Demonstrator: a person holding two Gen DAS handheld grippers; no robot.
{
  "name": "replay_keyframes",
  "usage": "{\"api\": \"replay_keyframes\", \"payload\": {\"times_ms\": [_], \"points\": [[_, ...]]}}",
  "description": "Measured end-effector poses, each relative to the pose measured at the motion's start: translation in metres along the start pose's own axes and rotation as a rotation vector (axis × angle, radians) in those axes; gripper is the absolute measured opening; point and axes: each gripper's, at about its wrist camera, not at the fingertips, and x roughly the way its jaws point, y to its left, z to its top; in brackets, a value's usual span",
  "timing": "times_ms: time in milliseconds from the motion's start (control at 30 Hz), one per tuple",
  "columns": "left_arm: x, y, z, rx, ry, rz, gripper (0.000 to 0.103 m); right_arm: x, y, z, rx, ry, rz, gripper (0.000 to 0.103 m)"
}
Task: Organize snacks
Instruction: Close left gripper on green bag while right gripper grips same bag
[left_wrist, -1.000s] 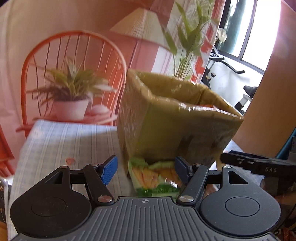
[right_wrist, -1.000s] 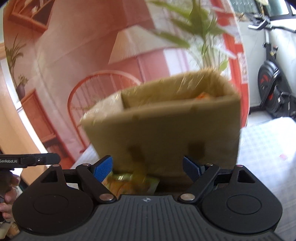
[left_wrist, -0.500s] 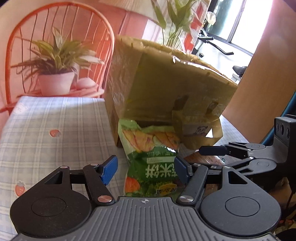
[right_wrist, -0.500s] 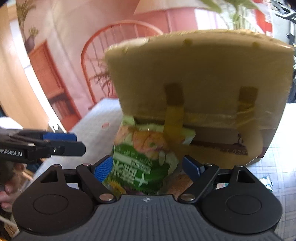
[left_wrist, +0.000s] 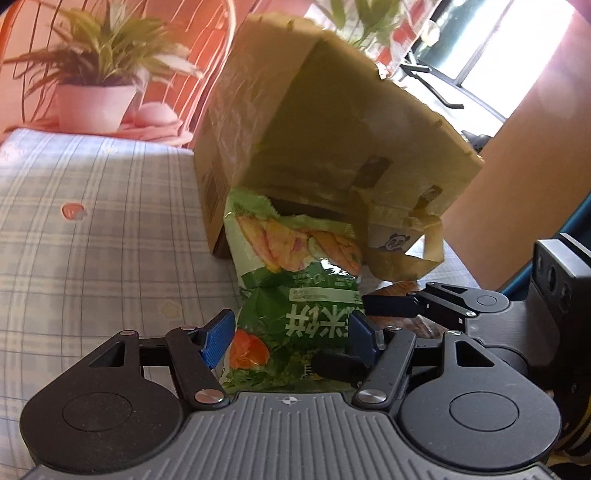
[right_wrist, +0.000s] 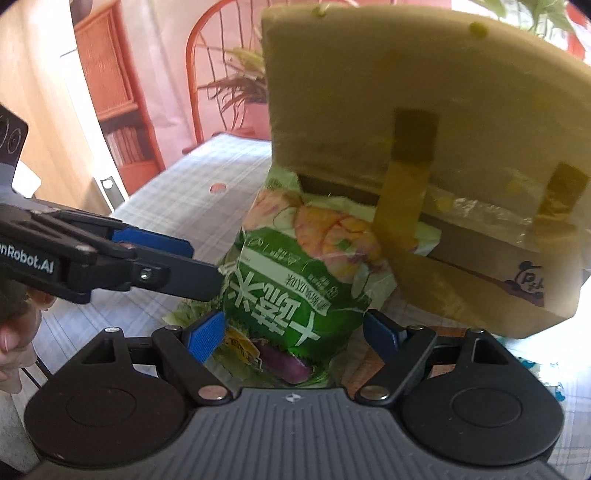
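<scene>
A green snack bag (left_wrist: 295, 295) lies on the checked tablecloth, leaning against a cardboard box (left_wrist: 332, 122); it also shows in the right wrist view (right_wrist: 295, 280), as does the box (right_wrist: 424, 122). My left gripper (left_wrist: 291, 339) is open with the bag's near end between its blue pads. My right gripper (right_wrist: 295, 332) is open around the bag's near end from the other side. The right gripper's fingers (left_wrist: 399, 304) reach in from the right in the left wrist view. The left gripper's fingers (right_wrist: 147, 258) reach in from the left in the right wrist view.
The box has a loose flap with tape strips (right_wrist: 402, 206) hanging over the bag. A potted plant (left_wrist: 99, 85) and an orange chair (right_wrist: 207, 74) stand behind the table. The checked tablecloth (left_wrist: 92, 240) stretches to the left. Another brownish packet (left_wrist: 402, 288) lies under the right gripper's fingers.
Both grippers have dropped and moved in on the green bag, which now fills the space between their pads. The box looms larger and higher. The jaws stay open.
</scene>
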Motion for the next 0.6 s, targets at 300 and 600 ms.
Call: {"api": "replay_keyframes", "payload": {"times_ms": [300, 600], "points": [[0.021, 0.008, 0.006, -0.026, 0.012, -0.018, 0.070, 0.009, 0.002, 0.001, -0.005, 0.015, -0.001, 0.086], [0.021, 0.004, 0.000, 0.001, 0.011, -0.021, 0.061, 0.009, -0.003, -0.002, 0.058, 0.003, 0.019, 0.084]]}}
